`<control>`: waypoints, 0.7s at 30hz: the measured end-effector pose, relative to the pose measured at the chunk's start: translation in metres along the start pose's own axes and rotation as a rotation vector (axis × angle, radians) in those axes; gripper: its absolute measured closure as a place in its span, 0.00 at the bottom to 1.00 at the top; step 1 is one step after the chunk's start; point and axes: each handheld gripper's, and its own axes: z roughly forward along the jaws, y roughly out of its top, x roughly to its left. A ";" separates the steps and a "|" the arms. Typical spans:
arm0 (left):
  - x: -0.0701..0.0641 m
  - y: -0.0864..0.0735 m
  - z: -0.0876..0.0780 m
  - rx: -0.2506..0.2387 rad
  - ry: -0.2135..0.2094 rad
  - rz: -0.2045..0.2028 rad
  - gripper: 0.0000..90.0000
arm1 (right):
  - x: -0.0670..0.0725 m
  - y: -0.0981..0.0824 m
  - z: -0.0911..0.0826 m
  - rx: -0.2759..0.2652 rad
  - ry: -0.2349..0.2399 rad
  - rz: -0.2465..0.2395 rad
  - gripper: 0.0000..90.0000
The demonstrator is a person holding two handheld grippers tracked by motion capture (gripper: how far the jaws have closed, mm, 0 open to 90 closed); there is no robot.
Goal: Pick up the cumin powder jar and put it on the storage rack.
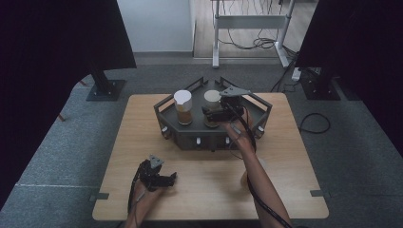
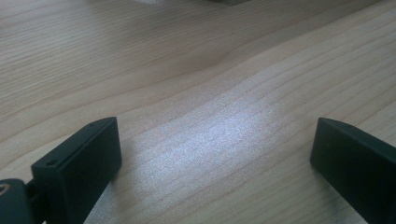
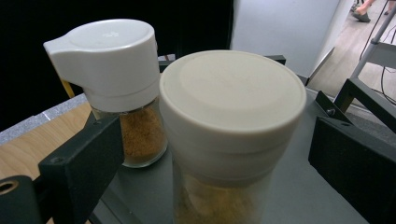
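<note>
A dark grey six-sided tray [image 1: 190, 138] stands at the back of the wooden table [image 1: 285, 190] and holds two spice jars. The jar with the cream flat lid [image 3: 233, 93] [image 1: 212, 97] stands between the jaws of my right gripper [image 3: 215, 140] [image 1: 215, 115], which is open, with a gap on each side of the jar. To its left is the jar with the white flip cap [image 3: 109, 60] [image 1: 183, 105], holding brown powder. My left gripper [image 2: 212, 140] [image 1: 167, 178] rests open over bare wood near the table's front left, with nothing between its jaws.
The tray has raised rails around its rim [image 1: 164, 102]. Black panels on stands [image 1: 102, 85] flank the table on the grey carpet. A desk frame [image 1: 216, 42] and cables [image 1: 313, 123] lie beyond the table.
</note>
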 end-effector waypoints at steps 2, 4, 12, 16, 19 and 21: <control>0.000 0.000 0.000 0.000 0.000 0.000 0.02 | -0.001 -0.001 -0.002 0.000 0.000 -0.002 0.03; 0.000 0.000 0.000 0.000 0.000 -0.001 0.02 | -0.002 -0.002 -0.005 0.001 0.001 -0.001 0.03; 0.000 0.000 0.000 0.000 0.000 0.000 0.02 | -0.005 -0.006 -0.018 -0.009 0.002 -0.005 0.03; 0.000 0.000 0.000 -0.002 0.000 -0.002 0.02 | -0.006 -0.008 -0.024 -0.013 0.000 -0.002 0.03; 0.000 0.000 0.000 -0.002 0.000 -0.002 0.02 | -0.007 -0.010 -0.028 -0.015 0.000 0.001 0.03; 0.000 0.000 0.000 -0.001 0.000 -0.002 0.02 | -0.007 -0.011 -0.030 -0.013 0.002 -0.003 0.03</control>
